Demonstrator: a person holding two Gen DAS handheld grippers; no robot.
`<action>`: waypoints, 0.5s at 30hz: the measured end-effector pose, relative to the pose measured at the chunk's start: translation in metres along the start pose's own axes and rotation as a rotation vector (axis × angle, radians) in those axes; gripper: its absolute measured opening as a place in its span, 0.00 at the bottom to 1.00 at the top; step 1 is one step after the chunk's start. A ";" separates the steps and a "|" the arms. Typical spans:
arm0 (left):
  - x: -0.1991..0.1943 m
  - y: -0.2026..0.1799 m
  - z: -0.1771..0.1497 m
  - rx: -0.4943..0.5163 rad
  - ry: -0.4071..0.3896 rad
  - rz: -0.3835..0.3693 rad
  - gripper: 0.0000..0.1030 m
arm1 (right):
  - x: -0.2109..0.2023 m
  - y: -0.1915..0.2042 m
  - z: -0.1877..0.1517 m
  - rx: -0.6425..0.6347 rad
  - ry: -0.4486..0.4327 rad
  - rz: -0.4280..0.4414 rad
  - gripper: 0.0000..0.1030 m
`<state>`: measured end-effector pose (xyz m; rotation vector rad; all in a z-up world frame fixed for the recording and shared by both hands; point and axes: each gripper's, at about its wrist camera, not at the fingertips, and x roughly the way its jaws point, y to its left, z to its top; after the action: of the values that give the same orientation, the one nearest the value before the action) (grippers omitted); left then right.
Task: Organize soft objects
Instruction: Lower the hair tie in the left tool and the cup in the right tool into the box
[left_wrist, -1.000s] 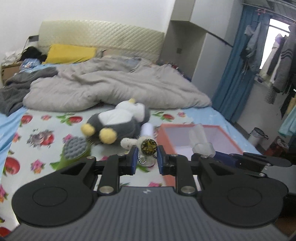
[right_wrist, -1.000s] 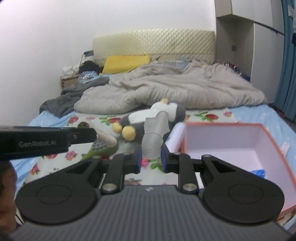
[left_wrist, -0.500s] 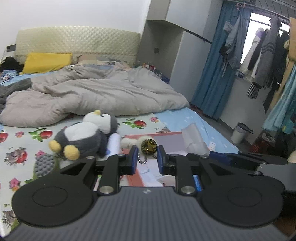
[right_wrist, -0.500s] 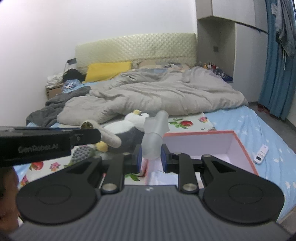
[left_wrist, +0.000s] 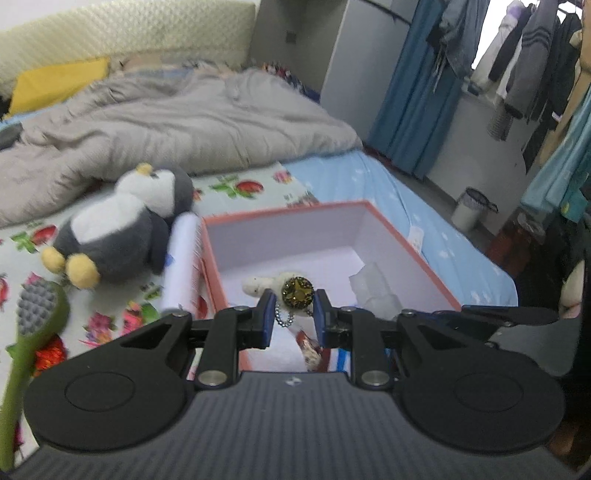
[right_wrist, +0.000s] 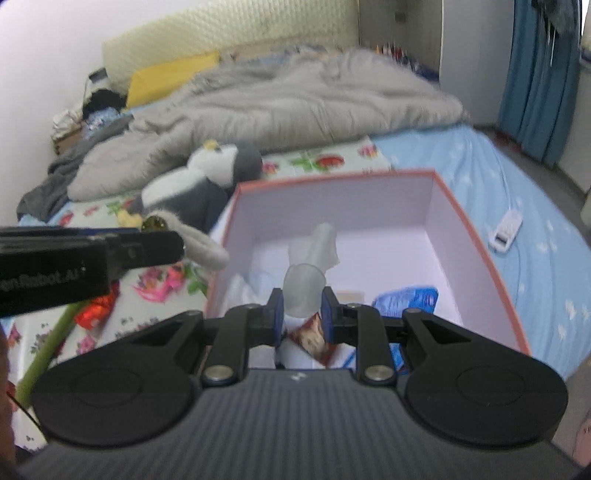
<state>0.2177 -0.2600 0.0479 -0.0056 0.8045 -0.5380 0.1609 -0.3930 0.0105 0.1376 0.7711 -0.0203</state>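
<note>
My left gripper (left_wrist: 293, 310) is shut on a small cream plush keychain (left_wrist: 284, 290) with a gold star badge and a bead chain, held over the near end of an open pink-rimmed box (left_wrist: 391, 229). My right gripper (right_wrist: 302, 310) is shut on a translucent white soft object (right_wrist: 308, 275), also above the box (right_wrist: 469, 229). Wrapped packets (right_wrist: 406, 299) lie on the box floor. A grey and white plush penguin (left_wrist: 122, 229) lies on the bed to the left of the box. The left gripper (right_wrist: 162, 245) with its keychain shows at the left of the right wrist view.
A white roll (left_wrist: 181, 258) lies against the box's left wall. A green-handled grey brush (left_wrist: 37, 314) rests on the flowered sheet at the left. A rumpled grey duvet (left_wrist: 184, 118) covers the far bed. A white remote (right_wrist: 508, 229) lies on the blue sheet to the right.
Both grippers have swung to the right from over the flowered sheet to above the box, each still holding its object. The penguin and brush now sit further left in view.
</note>
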 end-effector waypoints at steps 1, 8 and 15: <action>0.007 -0.001 0.000 0.002 0.014 -0.005 0.25 | 0.004 -0.003 -0.002 0.006 0.018 0.001 0.24; 0.055 -0.005 -0.008 -0.006 0.123 -0.021 0.25 | 0.034 -0.021 -0.015 0.042 0.113 -0.008 0.24; 0.074 -0.008 -0.014 -0.012 0.157 -0.024 0.25 | 0.051 -0.031 -0.028 0.061 0.158 -0.004 0.24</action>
<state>0.2465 -0.2981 -0.0105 0.0162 0.9613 -0.5617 0.1756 -0.4184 -0.0484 0.1974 0.9292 -0.0370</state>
